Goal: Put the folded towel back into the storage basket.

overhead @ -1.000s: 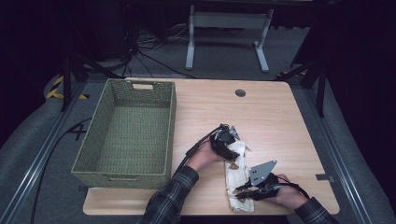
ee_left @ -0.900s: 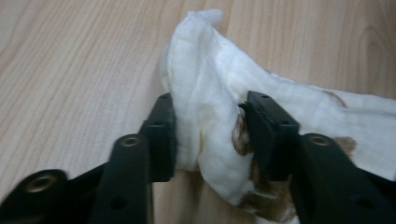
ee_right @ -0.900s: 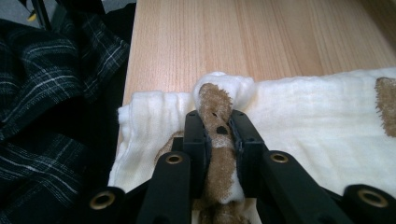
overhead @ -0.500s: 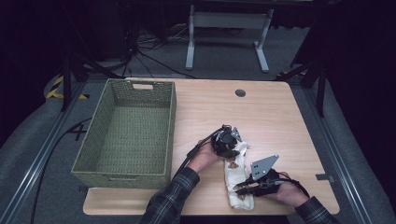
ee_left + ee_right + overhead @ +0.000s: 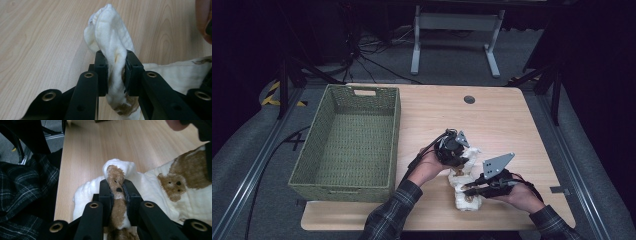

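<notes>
A white cloth (image 5: pixel 464 182) printed with brown bears is seen on the bench (image 5: pixel 512 125), to the right of the green woven basket (image 5: pixel 347 145) and near the bench's front edge. The left hand-held gripper (image 5: pixel 460 159) is placed at the end of the cloth farther from the front edge; its jaws have just been closing, and in the left gripper view a bunched fold of the cloth (image 5: pixel 113 62) is pinched between the two black pads and is pushed up above them. The right hand-held gripper (image 5: pixel 467 189) is held at the nearer end of the cloth, and in the right gripper view its jaws are clamped narrowly on a fold of the cloth (image 5: pixel 117 187) bearing a brown bear print. A plaid sleeve (image 5: pixel 22 195) is seen beside the bench edge there.
</notes>
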Demonstrator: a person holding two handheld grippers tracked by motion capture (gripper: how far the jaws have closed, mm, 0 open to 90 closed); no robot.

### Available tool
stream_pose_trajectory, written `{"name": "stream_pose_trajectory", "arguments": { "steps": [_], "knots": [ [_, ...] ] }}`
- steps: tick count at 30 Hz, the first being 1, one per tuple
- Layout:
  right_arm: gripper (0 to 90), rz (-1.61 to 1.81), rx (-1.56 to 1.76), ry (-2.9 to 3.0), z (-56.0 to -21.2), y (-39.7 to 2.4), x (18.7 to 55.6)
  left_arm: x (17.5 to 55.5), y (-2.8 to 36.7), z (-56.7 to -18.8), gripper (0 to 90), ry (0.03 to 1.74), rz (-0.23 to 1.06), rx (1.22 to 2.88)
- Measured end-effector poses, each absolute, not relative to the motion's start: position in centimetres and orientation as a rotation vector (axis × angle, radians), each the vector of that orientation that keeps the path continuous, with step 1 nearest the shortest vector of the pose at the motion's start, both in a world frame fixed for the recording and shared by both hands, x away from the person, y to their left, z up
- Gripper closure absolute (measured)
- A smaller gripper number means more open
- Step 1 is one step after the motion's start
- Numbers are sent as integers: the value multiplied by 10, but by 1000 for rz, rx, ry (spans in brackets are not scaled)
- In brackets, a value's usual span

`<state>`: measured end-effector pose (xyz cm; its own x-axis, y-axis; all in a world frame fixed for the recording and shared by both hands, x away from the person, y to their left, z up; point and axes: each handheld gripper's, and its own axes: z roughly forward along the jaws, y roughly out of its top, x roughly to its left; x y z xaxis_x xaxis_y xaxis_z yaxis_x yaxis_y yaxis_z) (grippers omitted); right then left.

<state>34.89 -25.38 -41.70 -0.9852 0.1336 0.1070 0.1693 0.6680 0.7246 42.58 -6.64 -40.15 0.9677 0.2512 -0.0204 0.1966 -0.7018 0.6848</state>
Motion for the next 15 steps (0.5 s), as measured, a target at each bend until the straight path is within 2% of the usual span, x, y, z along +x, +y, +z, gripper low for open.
{"name": "stream_pose_trajectory", "arguments": {
  "steps": [15],
  "knots": [
    [802, -1324, -198, -2841, -373, -239, 362, 416, -48, -342, 762, 372, 183, 2339]
  ]
}}
